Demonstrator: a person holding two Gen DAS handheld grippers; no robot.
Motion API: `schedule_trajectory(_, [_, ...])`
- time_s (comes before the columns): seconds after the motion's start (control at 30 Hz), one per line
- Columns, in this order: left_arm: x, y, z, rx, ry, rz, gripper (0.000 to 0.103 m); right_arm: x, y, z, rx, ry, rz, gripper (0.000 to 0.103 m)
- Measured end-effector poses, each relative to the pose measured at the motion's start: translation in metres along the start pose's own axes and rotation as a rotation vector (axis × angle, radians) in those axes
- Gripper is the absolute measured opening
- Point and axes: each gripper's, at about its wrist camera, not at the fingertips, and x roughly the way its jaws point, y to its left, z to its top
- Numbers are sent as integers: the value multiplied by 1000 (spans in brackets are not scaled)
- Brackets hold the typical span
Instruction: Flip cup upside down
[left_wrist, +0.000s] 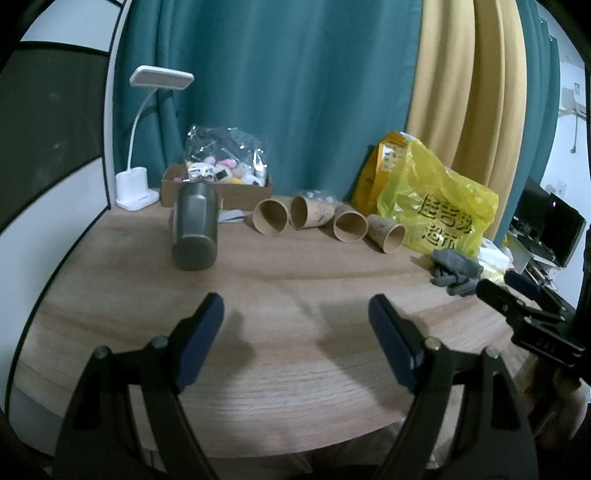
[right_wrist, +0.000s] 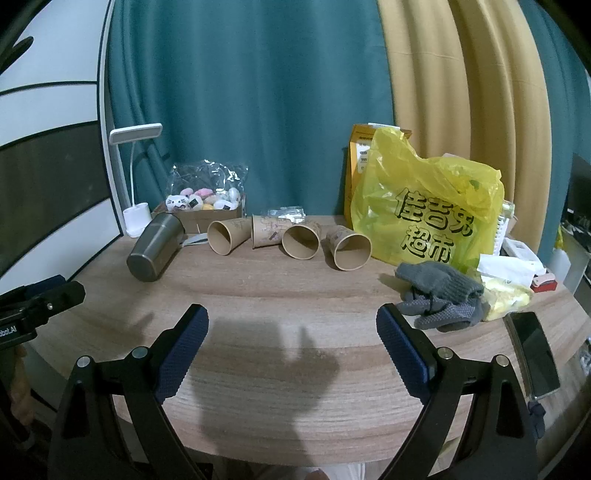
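Note:
A grey metal cup (left_wrist: 195, 226) lies on its side at the back left of the wooden table (left_wrist: 295, 288), its base toward me; it also shows in the right wrist view (right_wrist: 155, 252). Several brown paper cups (left_wrist: 271, 217) (right_wrist: 300, 242) lie on their sides in a row to its right, mouths toward me. My left gripper (left_wrist: 296, 328) is open and empty over the table's near part. My right gripper (right_wrist: 292, 339) is open and empty too, and its body shows at the right edge of the left wrist view (left_wrist: 517, 306).
A yellow plastic bag (right_wrist: 428, 210) and orange packet (right_wrist: 360, 162) stand at the back right. Grey gloves (right_wrist: 439, 295) and a phone (right_wrist: 533, 354) lie at the right. A cardboard box of plush toys (right_wrist: 201, 206) and a white desk lamp (right_wrist: 135, 177) stand back left.

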Motion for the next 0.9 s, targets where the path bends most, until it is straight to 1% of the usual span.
schedule_trajectory(0.9, [-1,4,5,-10,-2,4,82,2,1,2,0,3,0,94])
